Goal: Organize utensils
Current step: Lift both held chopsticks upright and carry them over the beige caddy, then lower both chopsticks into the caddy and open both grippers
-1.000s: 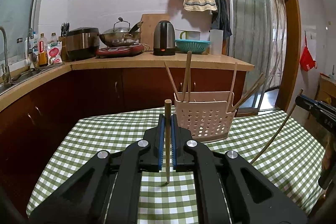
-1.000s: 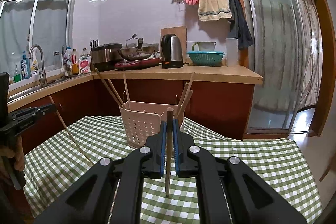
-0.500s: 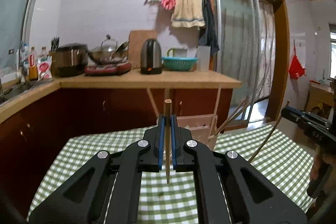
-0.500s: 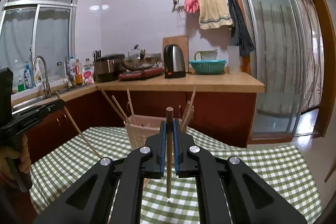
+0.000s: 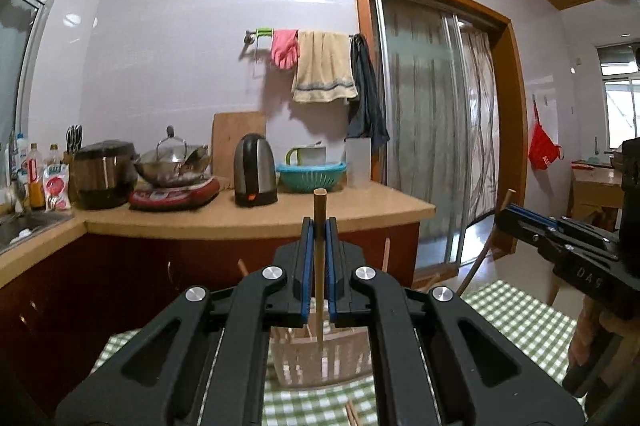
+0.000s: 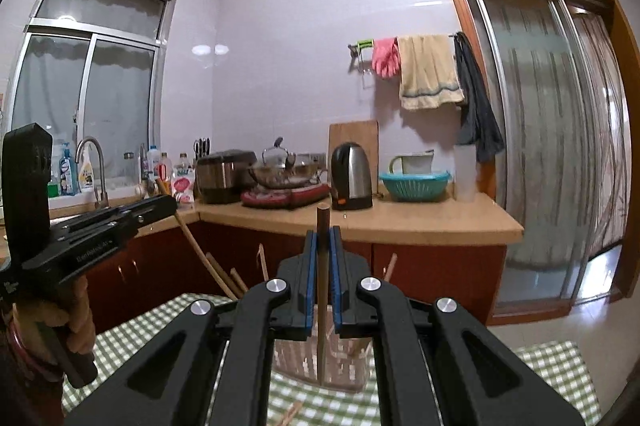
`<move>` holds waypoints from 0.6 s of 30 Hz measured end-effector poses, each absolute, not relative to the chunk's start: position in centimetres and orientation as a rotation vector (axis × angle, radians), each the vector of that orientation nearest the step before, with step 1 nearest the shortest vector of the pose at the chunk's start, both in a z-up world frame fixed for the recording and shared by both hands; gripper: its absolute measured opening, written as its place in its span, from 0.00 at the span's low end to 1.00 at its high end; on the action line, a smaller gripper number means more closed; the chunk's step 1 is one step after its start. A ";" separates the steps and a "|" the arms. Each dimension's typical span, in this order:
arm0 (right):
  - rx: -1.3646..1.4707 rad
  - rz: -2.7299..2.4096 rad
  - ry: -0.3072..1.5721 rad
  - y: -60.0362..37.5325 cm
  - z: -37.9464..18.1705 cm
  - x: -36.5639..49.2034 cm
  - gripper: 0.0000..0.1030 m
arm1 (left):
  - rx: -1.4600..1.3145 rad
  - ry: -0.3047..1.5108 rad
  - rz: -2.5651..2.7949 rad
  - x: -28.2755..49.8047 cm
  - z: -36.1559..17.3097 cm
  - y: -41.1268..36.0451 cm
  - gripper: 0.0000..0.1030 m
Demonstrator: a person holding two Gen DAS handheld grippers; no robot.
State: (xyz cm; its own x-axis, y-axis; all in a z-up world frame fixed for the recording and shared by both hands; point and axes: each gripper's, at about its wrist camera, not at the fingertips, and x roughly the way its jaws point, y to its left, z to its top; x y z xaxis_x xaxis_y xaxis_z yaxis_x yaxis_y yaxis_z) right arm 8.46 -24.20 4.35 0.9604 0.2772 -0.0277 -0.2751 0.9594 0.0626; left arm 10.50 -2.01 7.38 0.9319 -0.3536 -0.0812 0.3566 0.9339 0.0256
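My left gripper point(image 5: 319, 226) is shut on an upright wooden chopstick point(image 5: 319, 290), held level above the table. Its lower tip hangs in front of the beige slotted utensil basket point(image 5: 344, 362), which is mostly hidden behind the fingers. My right gripper point(image 6: 323, 234) is likewise shut on a second upright chopstick point(image 6: 321, 326) over the same basket point(image 6: 348, 362). Several chopsticks point(image 6: 262, 260) lean inside the basket. Each view shows the other gripper at its side: the right one point(image 5: 520, 216) with its slanted chopstick point(image 5: 480, 258), and the left one point(image 6: 160, 204).
A green checked tablecloth point(image 5: 512, 310) covers the table, with loose chopsticks point(image 6: 292, 412) lying near the front. Behind is a wooden counter point(image 5: 256, 218) with a kettle point(image 5: 255, 170), wok, rice cooker and teal colander. A sliding glass door point(image 6: 552, 146) stands to the right.
Both grippers have risen with their chopsticks still gripped. The basket and table have dropped low in both views, and the basket now sits behind the fingers.
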 end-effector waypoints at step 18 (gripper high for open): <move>0.043 0.231 0.041 -23.7 2.1 16.5 0.07 | 0.053 0.107 -0.311 17.4 5.9 -3.1 0.06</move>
State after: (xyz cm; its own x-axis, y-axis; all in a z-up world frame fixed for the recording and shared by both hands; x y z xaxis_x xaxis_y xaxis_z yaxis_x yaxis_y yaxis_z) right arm 16.48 -23.71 2.13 0.9727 0.2295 -0.0355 -0.2278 0.9725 0.0477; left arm 17.36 -3.05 5.88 0.9464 -0.3023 -0.1133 0.3080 0.9507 0.0356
